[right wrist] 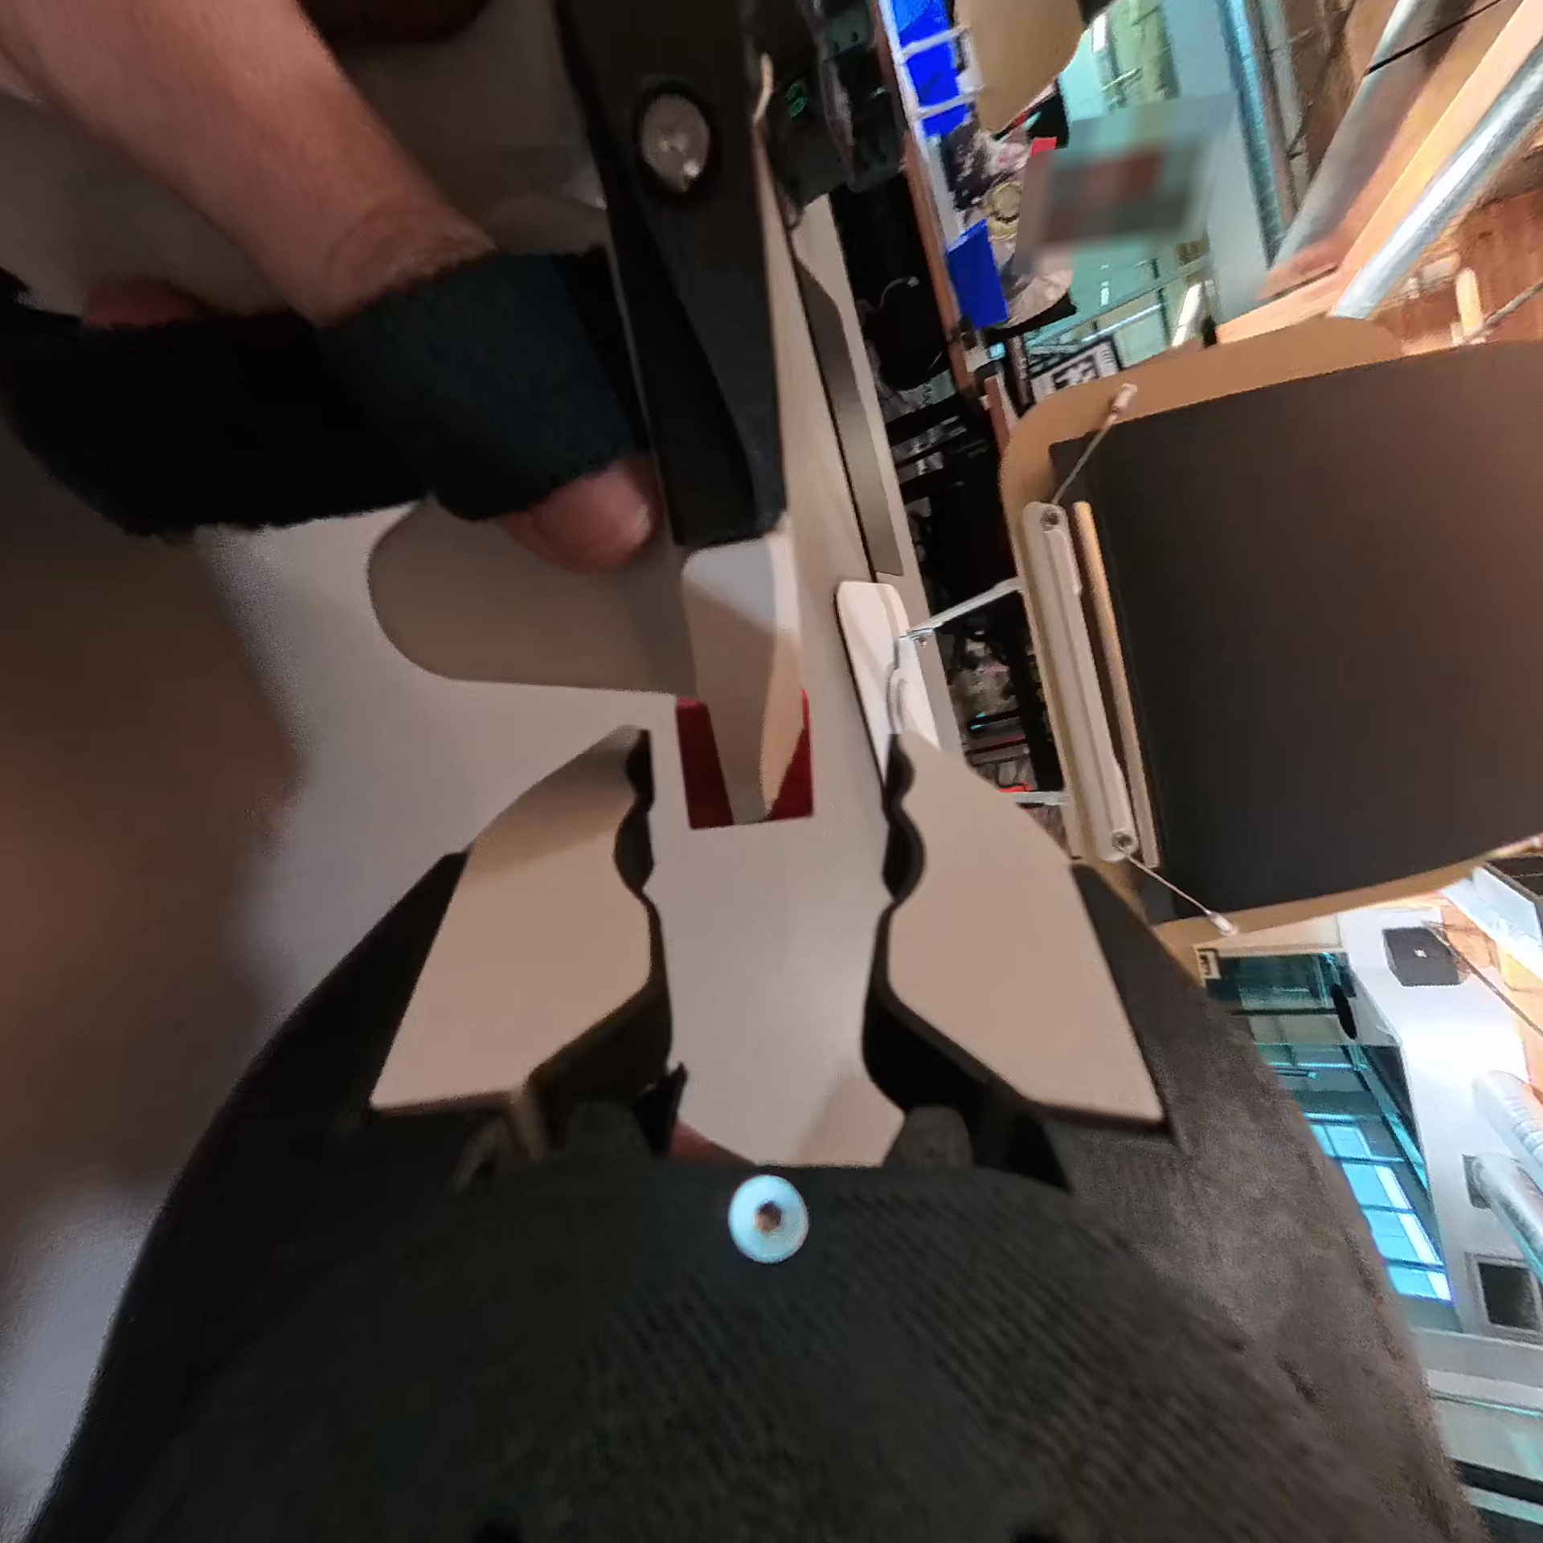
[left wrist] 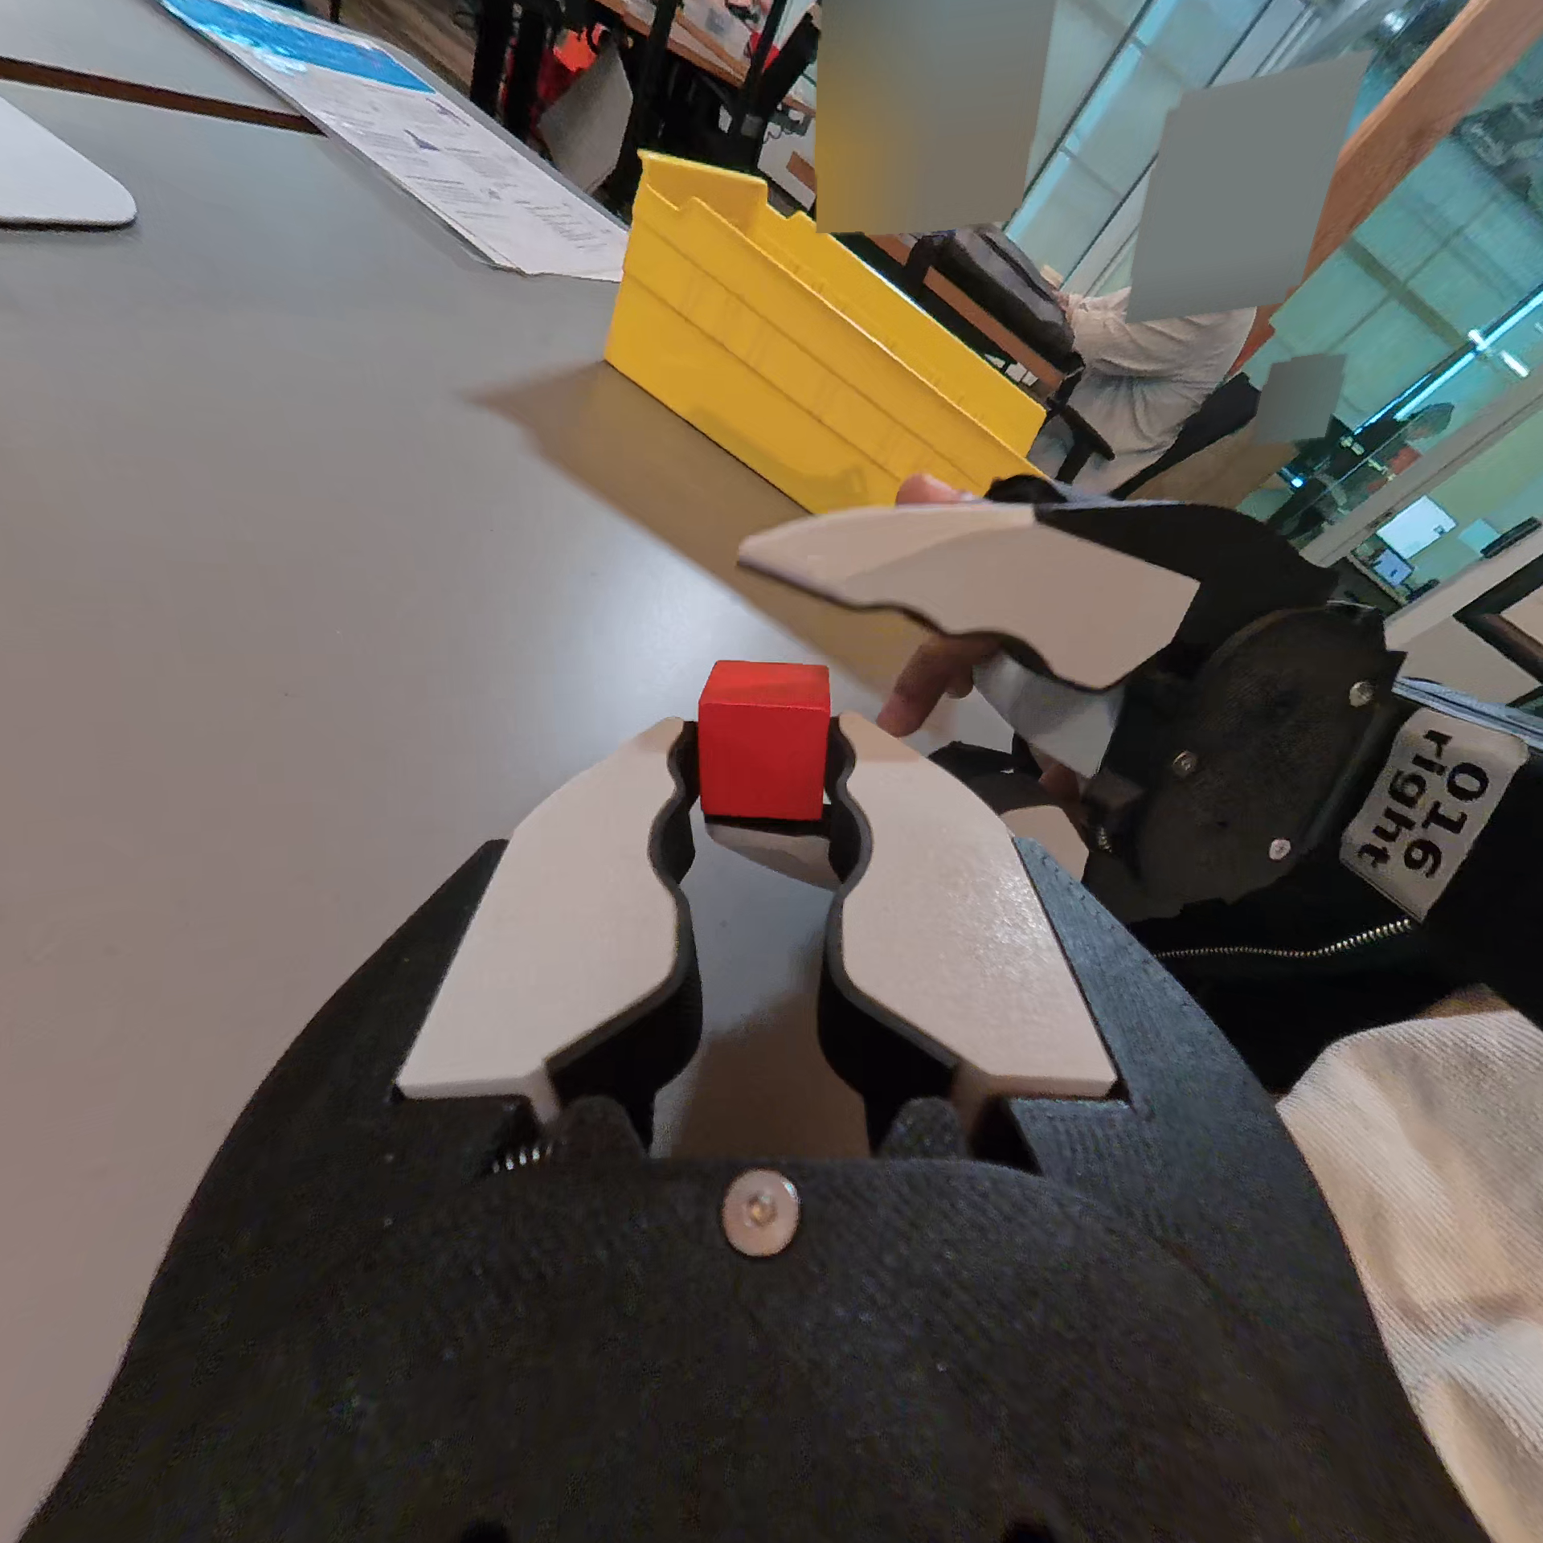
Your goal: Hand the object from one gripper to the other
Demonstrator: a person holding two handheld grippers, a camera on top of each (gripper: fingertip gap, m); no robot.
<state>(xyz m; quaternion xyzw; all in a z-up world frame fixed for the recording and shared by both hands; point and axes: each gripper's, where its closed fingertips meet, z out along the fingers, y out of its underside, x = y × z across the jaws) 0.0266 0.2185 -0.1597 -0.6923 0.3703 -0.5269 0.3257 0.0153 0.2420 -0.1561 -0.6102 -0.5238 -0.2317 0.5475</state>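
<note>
1. Left wrist view: left gripper (left wrist: 761,739) has its jaws closed down to the width of a red cube (left wrist: 764,739), pinched at the fingertips, one pad on each side face. Cube sits level, top face visible, held above the bench.
2. Same view: right gripper (left wrist: 776,701) comes in from the right, rolled on its side. Jaws wide apart: upper finger (left wrist: 960,555) passes above the cube w/o touching; a lower finger tip shows just under the cube, contact there cannot be told. A person's fingers (left wrist: 927,680) wrap its handle.
3. Same view, bench (left wrist: 250,501): grey top. Yellow bin (left wrist: 801,351) stands at the far edge, beyond the grippers. Printed sheet (left wrist: 434,142) lies toward the far-left corner; a white flat item (left wrist: 50,175) at the left edge, partly cut off.
4. Right wrist view (camera rolled, frame blurred): right gripper (right wrist: 764,781) jaws spread well wider than the cube (right wrist: 701,768). Cube lies at the tip line between them, gaps on both sides; nothing gripped.
5. Same view: left gripper fingers come in from above and cover the cube's middle; only two red strips show. A hand (right wrist: 351,275) in a dark fingerless glove holds that gripper, upper left.
</note>
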